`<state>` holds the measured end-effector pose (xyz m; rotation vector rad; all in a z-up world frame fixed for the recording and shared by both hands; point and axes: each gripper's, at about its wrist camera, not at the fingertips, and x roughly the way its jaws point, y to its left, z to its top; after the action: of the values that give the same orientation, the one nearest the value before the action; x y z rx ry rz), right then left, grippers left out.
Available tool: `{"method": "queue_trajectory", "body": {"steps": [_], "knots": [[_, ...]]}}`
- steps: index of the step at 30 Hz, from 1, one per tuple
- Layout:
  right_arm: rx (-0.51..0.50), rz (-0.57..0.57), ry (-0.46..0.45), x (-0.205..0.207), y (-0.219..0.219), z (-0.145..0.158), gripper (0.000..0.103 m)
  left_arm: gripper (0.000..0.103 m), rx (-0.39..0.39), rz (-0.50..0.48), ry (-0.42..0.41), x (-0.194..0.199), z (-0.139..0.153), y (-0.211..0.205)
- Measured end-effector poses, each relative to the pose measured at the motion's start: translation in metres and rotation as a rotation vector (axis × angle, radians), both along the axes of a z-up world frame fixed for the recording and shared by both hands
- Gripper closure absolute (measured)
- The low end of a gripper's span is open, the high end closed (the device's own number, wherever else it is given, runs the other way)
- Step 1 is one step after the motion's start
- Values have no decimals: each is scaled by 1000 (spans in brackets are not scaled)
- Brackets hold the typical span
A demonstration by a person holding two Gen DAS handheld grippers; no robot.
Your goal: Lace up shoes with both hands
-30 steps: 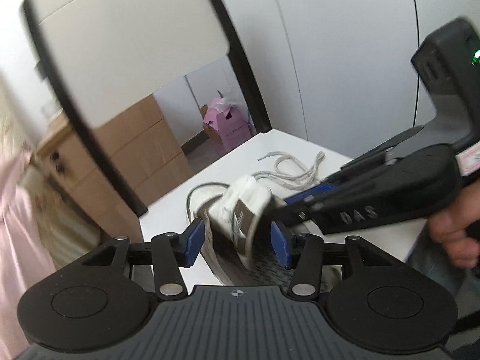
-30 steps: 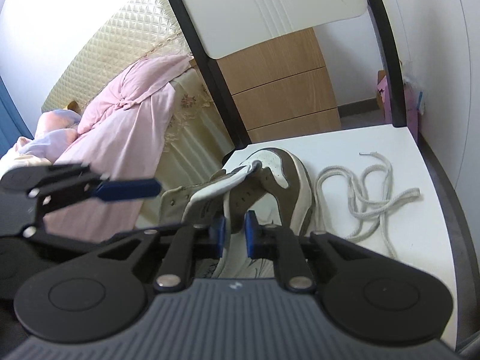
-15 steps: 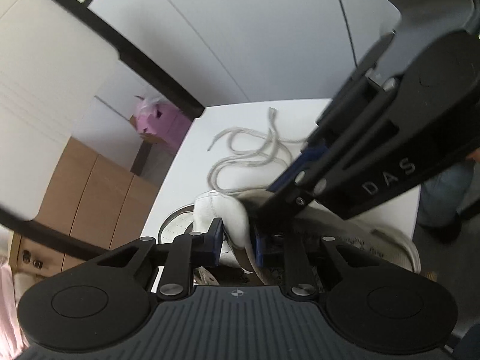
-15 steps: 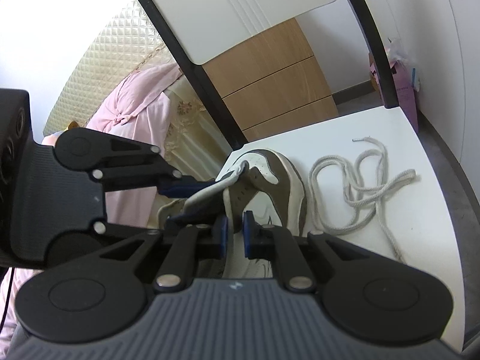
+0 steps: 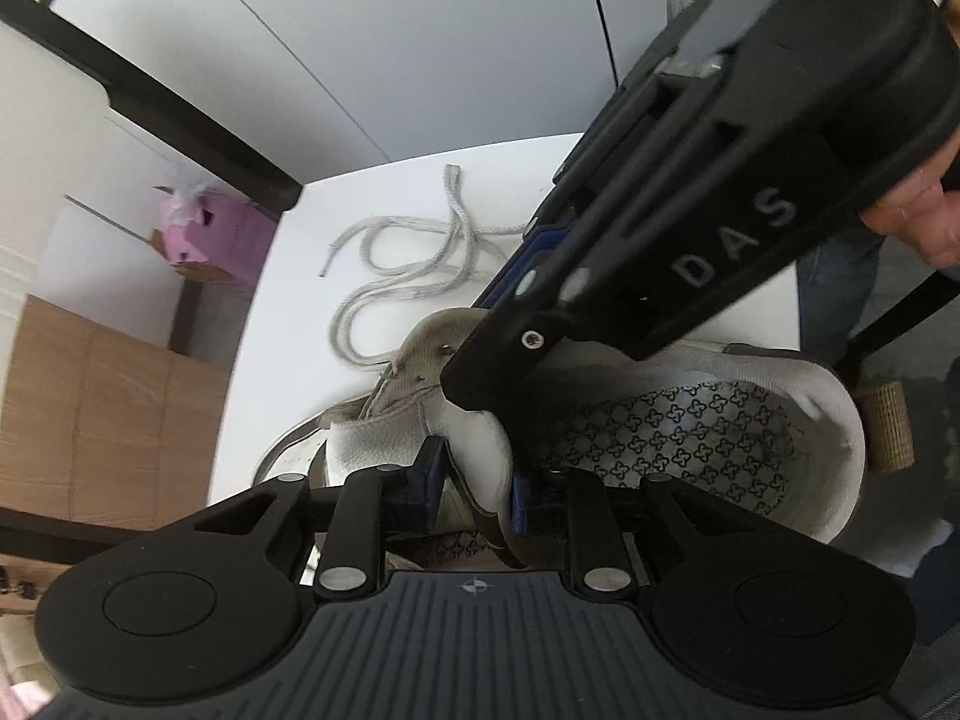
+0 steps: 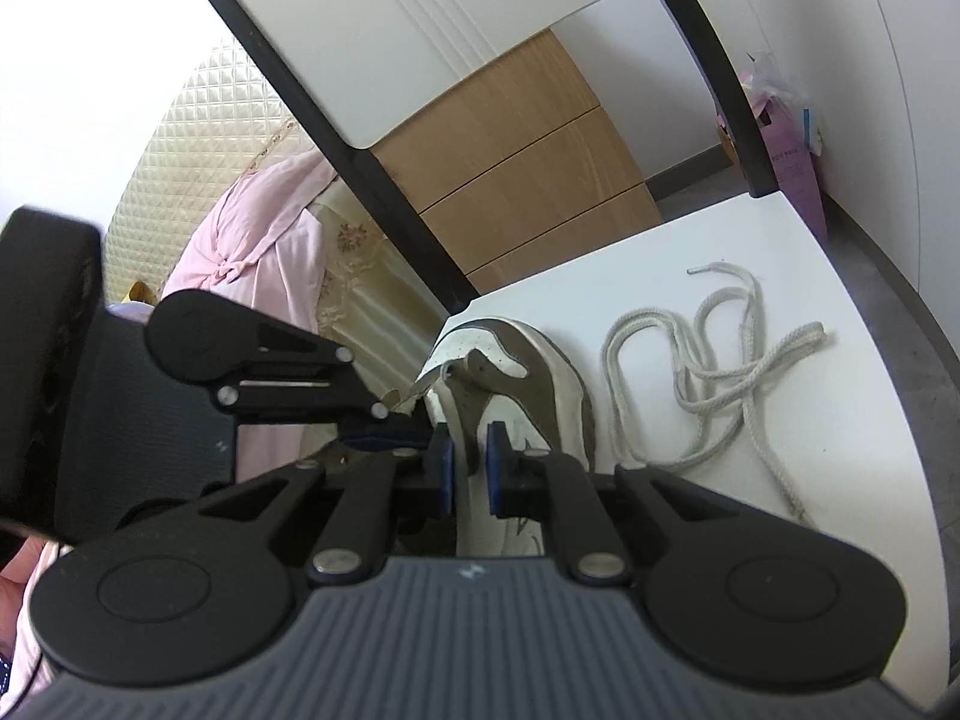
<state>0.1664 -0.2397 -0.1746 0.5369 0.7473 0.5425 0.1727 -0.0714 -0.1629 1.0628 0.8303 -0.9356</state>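
- Two black hand-held grippers work over one white rectangular table [image 6: 798, 228], which carries the shoe and the lace; a white chair back with black rails stands at its far edge.
- The grey-and-white leather sneaker [image 6: 540, 360] lies on the table's left part, toe toward the far edge; from the left wrist view its patterned grey insole [image 5: 666, 432] is exposed inside the open collar.
- The right gripper [image 6: 467, 468] has its blue pads drawn close together, pinching an upright flap of the sneaker's upper. Seen from the left wrist, its body bears the raised letters "DAS", and a person's hand [image 5: 918, 210] grips it at the far right.
- The left gripper [image 5: 474, 492] is narrowed onto the white padded tongue [image 5: 480, 450], both blue pads pressing its sides.
- The loose off-white woven shoelace [image 6: 720, 360] lies in tangled loops on the table just right of the sneaker, not threaded through it.
- A pink cardboard box [image 5: 210, 240] sits on the floor beyond the table.
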Motion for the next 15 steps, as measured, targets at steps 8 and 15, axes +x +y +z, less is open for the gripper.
{"method": "queue_trajectory", "body": {"steps": [8,15], "knots": [[7,7,3,3,-3,-1,90,68,42,-63,56,5,-5,-8],[21,13,7,4,-5,-2,89,59,16,-18,90,14,-13,-10]]}}
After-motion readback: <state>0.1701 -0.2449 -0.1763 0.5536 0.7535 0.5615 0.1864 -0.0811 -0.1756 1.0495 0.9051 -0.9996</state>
